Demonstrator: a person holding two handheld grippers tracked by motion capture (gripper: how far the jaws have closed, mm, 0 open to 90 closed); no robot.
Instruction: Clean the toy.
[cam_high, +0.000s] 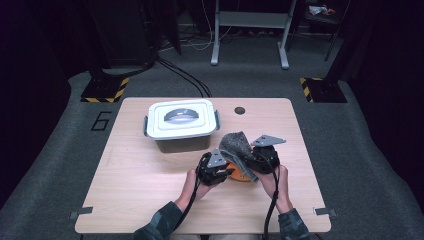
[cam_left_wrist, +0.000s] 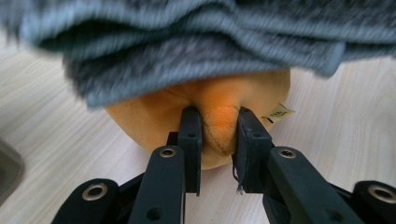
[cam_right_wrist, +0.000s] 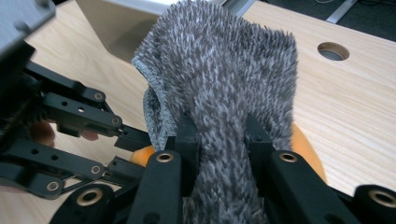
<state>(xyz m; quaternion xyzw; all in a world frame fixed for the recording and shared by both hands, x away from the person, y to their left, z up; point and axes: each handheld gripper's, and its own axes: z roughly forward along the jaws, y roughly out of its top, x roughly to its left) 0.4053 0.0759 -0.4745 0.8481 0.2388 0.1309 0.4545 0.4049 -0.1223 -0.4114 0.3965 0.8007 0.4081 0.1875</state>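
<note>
A soft orange item (cam_left_wrist: 154, 116) with a small sewn label (cam_left_wrist: 279, 113) lies on the wooden table (cam_high: 140, 170) near the front. My left gripper (cam_left_wrist: 218, 133) is shut on a fold of its edge. A shaggy grey cloth (cam_right_wrist: 224, 70) hangs over the orange item (cam_right_wrist: 306, 149), and my right gripper (cam_right_wrist: 219, 133) is shut on it, holding it raised. In the high view the grey cloth (cam_high: 237, 145) stands up between the left gripper (cam_high: 227, 172) and the right gripper (cam_high: 252, 160), covering most of the orange item (cam_high: 240, 176).
A grey plastic box with a clipped white lid (cam_high: 181, 122) stands just behind the hands, left of centre. A round cable hole (cam_high: 239, 110) is in the table's far edge. Bare tabletop extends to the left and right of the hands.
</note>
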